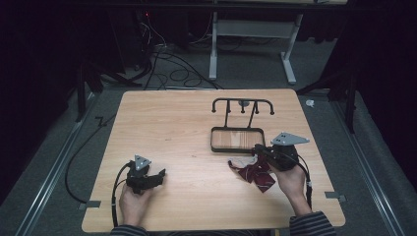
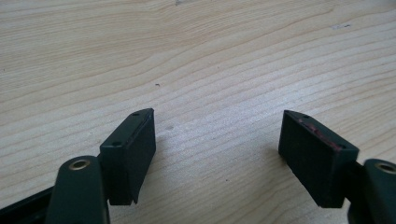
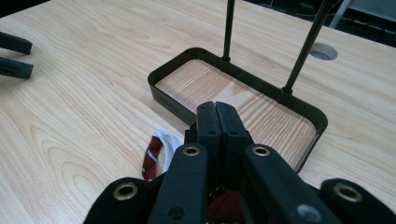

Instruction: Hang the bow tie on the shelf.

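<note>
A dark red cloth with pale stripes (image 1: 256, 174) lies crumpled on the wooden table (image 1: 187, 123), just in front of the black stand. My right gripper (image 1: 257, 148) is over its far end with jaws pressed together, shut on the cloth. In the right gripper view the closed jaws (image 3: 217, 112) point at the stand's tray (image 3: 161, 91), and a fold of the cloth (image 3: 156, 151) hangs below them. My left gripper (image 1: 160, 175) rests near the table's front left. Its jaws stand wide apart over bare wood (image 2: 217, 135), and nothing is between them.
A black wire stand has a shallow rectangular tray (image 1: 237, 147) and a hooked top bar (image 1: 242, 101) on two thin posts, right of the table's middle. A round hole (image 3: 322, 51) is in the table behind it. Cables (image 1: 167, 69) and a white desk frame (image 1: 251, 29) are on the floor beyond.
</note>
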A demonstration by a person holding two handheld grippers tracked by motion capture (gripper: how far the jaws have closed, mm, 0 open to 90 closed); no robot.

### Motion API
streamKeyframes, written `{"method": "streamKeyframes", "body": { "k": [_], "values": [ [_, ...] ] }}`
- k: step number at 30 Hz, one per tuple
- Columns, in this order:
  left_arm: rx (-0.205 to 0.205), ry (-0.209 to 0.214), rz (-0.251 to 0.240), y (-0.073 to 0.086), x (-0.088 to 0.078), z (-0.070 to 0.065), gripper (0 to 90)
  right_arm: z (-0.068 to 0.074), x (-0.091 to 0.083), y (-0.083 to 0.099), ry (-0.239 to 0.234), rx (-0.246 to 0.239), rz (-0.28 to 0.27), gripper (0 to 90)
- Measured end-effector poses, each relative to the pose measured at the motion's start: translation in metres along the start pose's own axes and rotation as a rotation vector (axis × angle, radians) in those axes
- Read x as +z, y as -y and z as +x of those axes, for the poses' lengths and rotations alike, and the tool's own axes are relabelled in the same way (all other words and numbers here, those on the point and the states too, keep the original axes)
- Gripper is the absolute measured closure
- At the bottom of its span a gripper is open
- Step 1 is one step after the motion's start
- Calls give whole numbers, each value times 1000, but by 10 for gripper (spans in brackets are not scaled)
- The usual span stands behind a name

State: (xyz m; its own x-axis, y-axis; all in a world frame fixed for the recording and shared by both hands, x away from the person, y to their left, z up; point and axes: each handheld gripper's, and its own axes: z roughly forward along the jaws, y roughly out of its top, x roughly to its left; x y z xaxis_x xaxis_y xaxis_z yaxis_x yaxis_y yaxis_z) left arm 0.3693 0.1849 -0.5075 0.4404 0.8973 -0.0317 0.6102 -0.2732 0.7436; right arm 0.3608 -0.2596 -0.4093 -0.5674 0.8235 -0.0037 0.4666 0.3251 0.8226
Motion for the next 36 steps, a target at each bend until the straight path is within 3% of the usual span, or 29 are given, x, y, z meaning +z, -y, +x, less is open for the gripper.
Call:
{"method": "streamKeyframes", "body": {
  "k": [20, 36],
  "values": [
    [-1, 1, 1, 0, 0, 0, 279, 5, -16, -13, -8, -23, -53, 900],
    [-2, 4, 0, 0, 0, 1, 279, 8, -16, -25, -36, -30, -66, 900]
  ]
}}
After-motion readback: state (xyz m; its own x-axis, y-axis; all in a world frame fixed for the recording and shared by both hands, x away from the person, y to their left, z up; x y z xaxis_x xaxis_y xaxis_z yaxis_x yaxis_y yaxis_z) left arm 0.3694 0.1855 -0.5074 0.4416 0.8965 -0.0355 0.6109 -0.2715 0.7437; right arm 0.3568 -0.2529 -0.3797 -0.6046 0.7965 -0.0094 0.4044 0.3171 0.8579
